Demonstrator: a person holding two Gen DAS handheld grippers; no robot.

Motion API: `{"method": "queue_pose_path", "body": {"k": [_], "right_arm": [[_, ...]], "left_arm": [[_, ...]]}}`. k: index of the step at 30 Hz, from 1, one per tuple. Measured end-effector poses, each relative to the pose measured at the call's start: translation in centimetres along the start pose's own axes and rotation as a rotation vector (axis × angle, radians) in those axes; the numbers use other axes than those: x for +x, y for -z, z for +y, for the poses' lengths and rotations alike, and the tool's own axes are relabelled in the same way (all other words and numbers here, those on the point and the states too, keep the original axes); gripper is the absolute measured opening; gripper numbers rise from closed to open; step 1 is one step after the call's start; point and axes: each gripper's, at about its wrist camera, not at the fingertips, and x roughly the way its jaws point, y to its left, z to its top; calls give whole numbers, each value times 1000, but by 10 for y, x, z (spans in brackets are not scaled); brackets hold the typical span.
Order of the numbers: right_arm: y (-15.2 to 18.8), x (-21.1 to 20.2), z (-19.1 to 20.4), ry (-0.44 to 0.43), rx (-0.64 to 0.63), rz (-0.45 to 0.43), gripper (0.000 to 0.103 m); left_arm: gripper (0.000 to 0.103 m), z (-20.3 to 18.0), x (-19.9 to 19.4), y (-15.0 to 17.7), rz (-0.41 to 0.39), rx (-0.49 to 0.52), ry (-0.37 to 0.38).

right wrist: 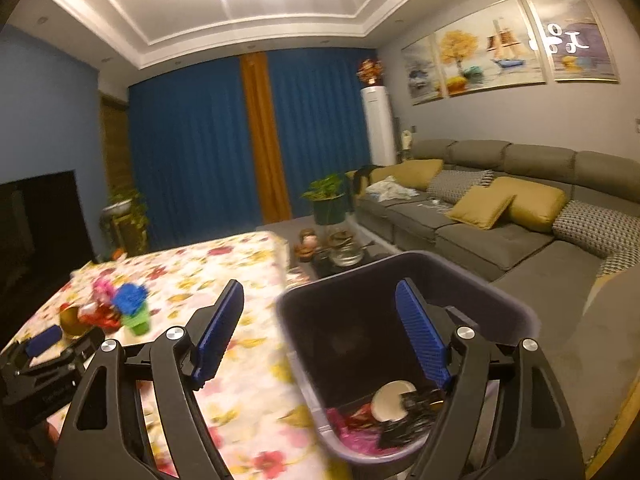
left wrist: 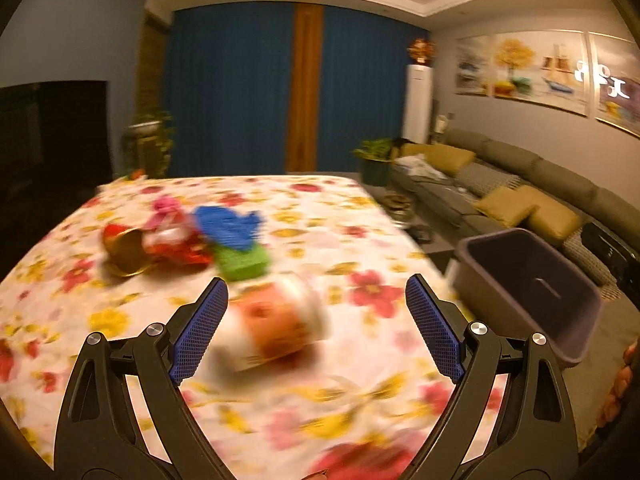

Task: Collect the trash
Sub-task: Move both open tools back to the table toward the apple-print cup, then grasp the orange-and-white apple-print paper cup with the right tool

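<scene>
A white container with an orange label (left wrist: 276, 324) lies blurred on the floral tablecloth (left wrist: 80, 320), between the fingers of my left gripper (left wrist: 316, 282). The jaws stand wide and open, and the right pad is clear of the container. Further back is a heap of trash: a gold can (left wrist: 126, 252), a red wrapper (left wrist: 180, 248), and pink, blue (left wrist: 230, 226) and green (left wrist: 242, 264) pieces. My right gripper (right wrist: 320, 284) is open with nothing held, over the purple-grey bin (right wrist: 292, 304). The bin holds a white round lid (right wrist: 390, 402), pink wrappers and dark scraps.
The bin (left wrist: 520, 320) stands off the table's right edge. Behind it are a grey sofa (right wrist: 500, 240) with yellow cushions, a low table with plants and a white tower unit. A dark TV (left wrist: 52, 140) stands at left. The left gripper's body (right wrist: 44, 356) is beside the heap.
</scene>
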Motion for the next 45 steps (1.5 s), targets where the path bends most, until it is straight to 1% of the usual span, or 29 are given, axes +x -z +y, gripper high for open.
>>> {"method": "queue_pose_path", "body": {"k": [5, 8, 14, 22, 26, 34, 38, 39, 44, 45], "right_arm": [[10, 9, 42, -81, -47, 40, 77], [16, 16, 72, -137, -84, 72, 77], [28, 36, 119, -214, -145, 133, 77], [40, 69, 158, -311, -179, 247, 76], [45, 81, 173, -354, -204, 294, 71], [52, 102, 181, -461, -177, 387, 62], [56, 105, 186, -512, -175, 423, 54], [56, 106, 185, -519, -176, 427, 49], [57, 100, 186, -573, -166, 439, 39], [56, 98, 186, -581, -163, 439, 35]], "left_arm": [[89, 46, -10, 4, 2, -48, -96], [89, 70, -17, 7, -1, -74, -137], [89, 104, -26, 10, -13, -108, -202], [89, 135, -28, 13, -14, -153, -230], [89, 147, -27, 14, -16, -169, -237], [89, 160, -23, 15, -7, -184, -252], [89, 162, -20, 16, 0, -189, -253], [89, 162, -20, 17, 1, -189, -253], [89, 162, -19, 17, 4, -187, -254], [89, 162, -19, 17, 4, -187, -254]]}}
